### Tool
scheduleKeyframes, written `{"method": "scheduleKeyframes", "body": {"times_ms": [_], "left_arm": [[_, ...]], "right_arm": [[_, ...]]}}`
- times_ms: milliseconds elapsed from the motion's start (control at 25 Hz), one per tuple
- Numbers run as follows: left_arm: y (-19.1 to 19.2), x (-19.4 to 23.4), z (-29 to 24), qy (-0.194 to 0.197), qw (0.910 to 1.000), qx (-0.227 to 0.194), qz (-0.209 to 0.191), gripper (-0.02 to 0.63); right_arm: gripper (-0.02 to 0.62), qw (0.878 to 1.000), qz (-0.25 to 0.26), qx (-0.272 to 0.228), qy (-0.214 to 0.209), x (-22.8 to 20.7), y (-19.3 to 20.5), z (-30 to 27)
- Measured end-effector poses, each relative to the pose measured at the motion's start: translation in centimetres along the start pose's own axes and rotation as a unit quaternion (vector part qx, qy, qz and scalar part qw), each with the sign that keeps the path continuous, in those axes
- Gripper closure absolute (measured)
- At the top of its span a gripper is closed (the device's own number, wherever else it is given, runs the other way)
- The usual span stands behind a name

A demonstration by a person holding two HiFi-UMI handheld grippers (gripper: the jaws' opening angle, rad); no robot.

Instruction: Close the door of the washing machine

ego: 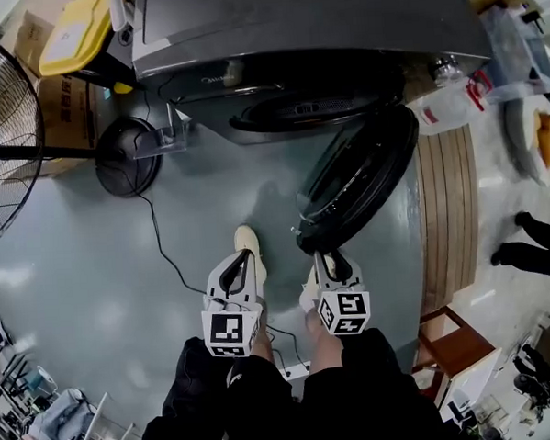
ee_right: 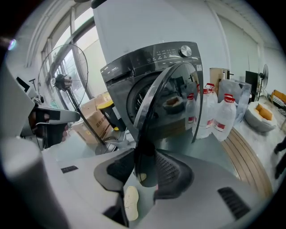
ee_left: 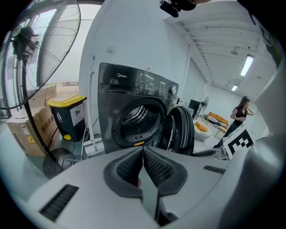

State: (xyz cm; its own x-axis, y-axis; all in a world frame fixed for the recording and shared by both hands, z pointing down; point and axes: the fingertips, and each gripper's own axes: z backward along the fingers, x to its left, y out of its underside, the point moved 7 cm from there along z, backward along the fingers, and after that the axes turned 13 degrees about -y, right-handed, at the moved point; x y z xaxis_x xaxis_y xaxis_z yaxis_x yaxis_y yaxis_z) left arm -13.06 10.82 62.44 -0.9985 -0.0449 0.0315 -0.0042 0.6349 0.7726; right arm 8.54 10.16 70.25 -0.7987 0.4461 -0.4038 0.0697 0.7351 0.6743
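Note:
The dark grey washing machine (ego: 301, 20) stands ahead with its drum opening (ego: 315, 107) uncovered. Its round glass door (ego: 360, 178) is swung far out towards me. My right gripper (ego: 321, 255) is at the door's near edge; in the right gripper view the door's rim (ee_right: 145, 134) runs down between the pads (ee_right: 172, 172), which close on it from both sides. My left gripper (ego: 243, 256) hangs beside it over the floor, shut and empty, its jaws meeting (ee_left: 143, 150). In the left gripper view the machine (ee_left: 134, 116) and the open door (ee_left: 181, 129) lie ahead.
A standing fan (ego: 4, 137) with a round base (ego: 127, 156) and a trailing cable is at the left, by cardboard boxes and a yellow-lidded bin (ego: 72, 32). Detergent jugs (ego: 453, 104) and a wooden platform (ego: 449, 205) are right of the machine. Another person's shoes (ego: 534, 247) show at far right.

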Motion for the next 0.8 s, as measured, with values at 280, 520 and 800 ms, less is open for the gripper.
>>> {"method": "scheduleKeyframes", "body": {"times_ms": [280,520,800], "left_arm": [[-1.2,4.7,-2.2,0.007,0.9999,0.009,0.008,0.580],[-2.8,7.5,-4.4,0.017,0.9998,0.007,0.009,0.580],[-4.1,10.0,-5.8,0.018,0.9997,0.013,0.012,0.580]], "right_arm": [[0.440,1.000,-0.013,0.005,0.009,2.5,-2.1,-3.8],[0.436,1.000,-0.025,-0.002,0.008,4.1,-4.2,-7.0],[0.435,0.999,-0.033,0.001,0.012,5.4,-6.2,-9.7]]}}
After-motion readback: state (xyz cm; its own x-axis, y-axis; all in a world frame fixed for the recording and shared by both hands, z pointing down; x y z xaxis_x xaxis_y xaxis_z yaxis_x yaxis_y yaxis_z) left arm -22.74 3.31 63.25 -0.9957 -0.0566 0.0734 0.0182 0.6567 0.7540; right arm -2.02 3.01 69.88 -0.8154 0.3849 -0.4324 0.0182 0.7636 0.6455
